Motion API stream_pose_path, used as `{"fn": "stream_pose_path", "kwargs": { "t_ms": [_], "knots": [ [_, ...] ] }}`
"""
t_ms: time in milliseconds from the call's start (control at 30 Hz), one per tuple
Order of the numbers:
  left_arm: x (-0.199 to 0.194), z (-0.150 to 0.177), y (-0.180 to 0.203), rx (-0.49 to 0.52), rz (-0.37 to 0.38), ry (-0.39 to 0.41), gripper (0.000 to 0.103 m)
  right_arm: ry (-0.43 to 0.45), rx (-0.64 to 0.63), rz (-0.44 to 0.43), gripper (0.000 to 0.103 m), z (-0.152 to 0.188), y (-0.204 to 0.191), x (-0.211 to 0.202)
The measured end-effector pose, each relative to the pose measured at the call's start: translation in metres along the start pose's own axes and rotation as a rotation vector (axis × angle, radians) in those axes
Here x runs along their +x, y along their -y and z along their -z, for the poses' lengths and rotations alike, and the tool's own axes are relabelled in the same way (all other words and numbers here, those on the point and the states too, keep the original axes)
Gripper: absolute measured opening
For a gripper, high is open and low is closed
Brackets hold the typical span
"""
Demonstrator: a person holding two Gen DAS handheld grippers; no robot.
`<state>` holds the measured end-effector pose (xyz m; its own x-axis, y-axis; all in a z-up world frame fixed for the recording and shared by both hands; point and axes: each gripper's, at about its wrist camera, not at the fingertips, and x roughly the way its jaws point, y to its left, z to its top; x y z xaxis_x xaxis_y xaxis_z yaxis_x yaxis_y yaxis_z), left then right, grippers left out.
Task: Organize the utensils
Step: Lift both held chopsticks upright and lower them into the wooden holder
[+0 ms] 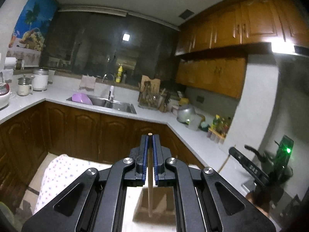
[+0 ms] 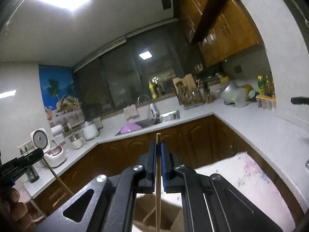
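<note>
One white L-shaped worktop (image 1: 58,94) runs above dark wooden cabinets and carries one steel sink (image 1: 108,102). In the sink lies one lilac plastic bowl (image 1: 82,99). Right of the sink stands one wooden utensil rack (image 1: 149,94). Two black tools are raised in front of the sink: the left tool (image 1: 150,138) is clenched on one thin wooden chopstick (image 1: 150,183), and the right tool (image 2: 158,147) is clenched on a second thin wooden chopstick (image 2: 158,193), both sticks upright.

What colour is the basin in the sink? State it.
Purple basin, clearest in the left wrist view.
</note>
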<state>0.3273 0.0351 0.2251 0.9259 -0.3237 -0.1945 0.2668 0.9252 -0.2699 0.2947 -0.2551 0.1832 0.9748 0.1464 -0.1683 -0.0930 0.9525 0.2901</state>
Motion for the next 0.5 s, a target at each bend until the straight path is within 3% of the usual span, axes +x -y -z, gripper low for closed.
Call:
{"fn": "stream_pose_path", "kwargs": {
  "t_ms": [200, 500],
  "knots": [
    [0.042, 0.011, -0.014, -0.061, -0.039, 0.006, 0.004, 0.004, -0.012, 0.033, 0.005, 0.014, 0.010, 0.030],
    [0.102, 0.071, -0.025, -0.127, -0.045, -0.056, 0.004, -0.032, 0.031, -0.007, 0.005, 0.064, 0.029, 0.063]
  ]
}}
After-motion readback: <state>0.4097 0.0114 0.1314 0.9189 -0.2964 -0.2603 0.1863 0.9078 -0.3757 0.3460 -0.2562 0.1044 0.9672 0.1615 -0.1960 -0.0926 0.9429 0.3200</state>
